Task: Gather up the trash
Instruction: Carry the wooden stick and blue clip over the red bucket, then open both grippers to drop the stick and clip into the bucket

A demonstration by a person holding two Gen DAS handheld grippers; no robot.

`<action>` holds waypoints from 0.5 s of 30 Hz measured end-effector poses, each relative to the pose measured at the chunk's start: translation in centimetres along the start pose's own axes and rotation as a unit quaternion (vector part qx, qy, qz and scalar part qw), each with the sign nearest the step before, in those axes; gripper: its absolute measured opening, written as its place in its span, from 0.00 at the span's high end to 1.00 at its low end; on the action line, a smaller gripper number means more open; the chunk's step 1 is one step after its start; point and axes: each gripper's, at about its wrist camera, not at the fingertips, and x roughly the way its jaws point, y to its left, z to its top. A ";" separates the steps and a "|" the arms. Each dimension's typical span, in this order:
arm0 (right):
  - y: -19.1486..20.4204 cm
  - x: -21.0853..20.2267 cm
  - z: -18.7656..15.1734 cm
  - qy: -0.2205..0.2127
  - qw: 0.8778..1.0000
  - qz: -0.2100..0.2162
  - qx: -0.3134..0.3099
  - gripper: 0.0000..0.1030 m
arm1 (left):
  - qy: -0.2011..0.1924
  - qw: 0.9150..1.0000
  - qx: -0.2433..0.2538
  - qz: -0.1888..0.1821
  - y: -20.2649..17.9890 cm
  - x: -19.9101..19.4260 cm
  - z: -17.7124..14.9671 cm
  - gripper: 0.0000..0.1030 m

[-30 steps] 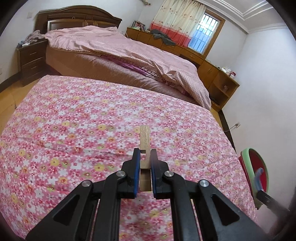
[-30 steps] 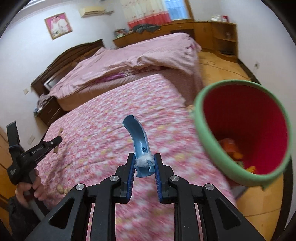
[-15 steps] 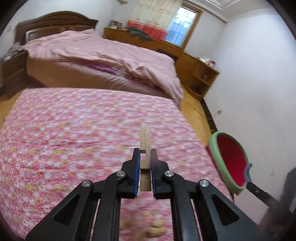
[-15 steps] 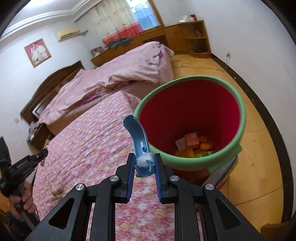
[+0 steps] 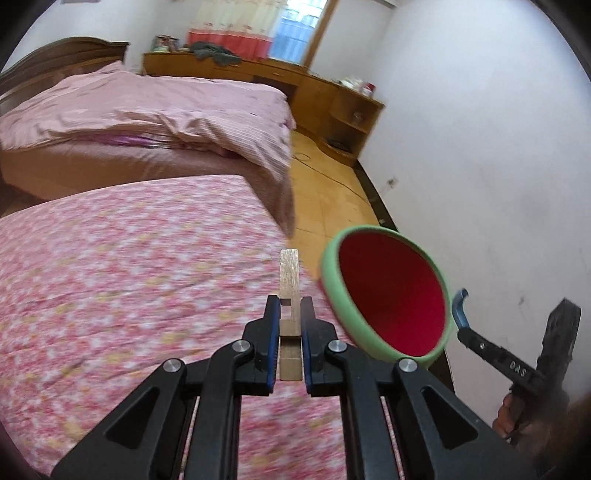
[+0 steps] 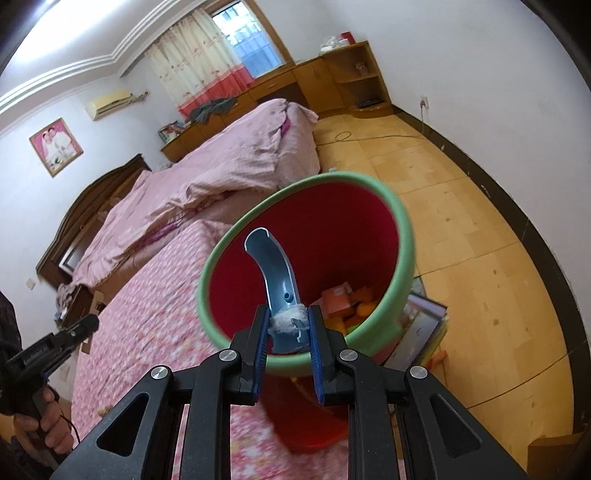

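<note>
Tongs grip trash: left tongs (image 5: 287, 314) a wooden stick (image 5: 289, 275), right tongs (image 6: 289, 325) a blue curved piece (image 6: 275, 269).

Daylight is coming in through the window (image 5: 299, 31), which is blowing out to near white behind the curtain (image 6: 199, 62), and it is spreading softly over the white walls, leaving the room evenly bright with only faint shadows. The ceiling corner in the right wrist view is glaring. The floral cover (image 5: 129, 266) is smearing with motion blur in both views, and the bin (image 6: 400, 236) rim is blurring too, while the black gripper frames are staying sharp. Fisheye distortion is bending the walls and floor, and dark vignetting is closing off the corners.
</note>
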 end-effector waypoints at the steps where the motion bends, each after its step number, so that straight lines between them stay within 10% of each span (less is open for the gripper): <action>1: -0.3 0.1 0.2 -0.001 1.000 0.001 0.001 0.80 | 0.005 1.000 0.006 -0.006 -0.7 0.7 0.1 0.91; 15: -3.6 2.1 1.7 0.002 1.000 0.011 0.022 0.80 | 0.073 0.994 0.068 -0.043 -7.7 10.9 0.3 0.91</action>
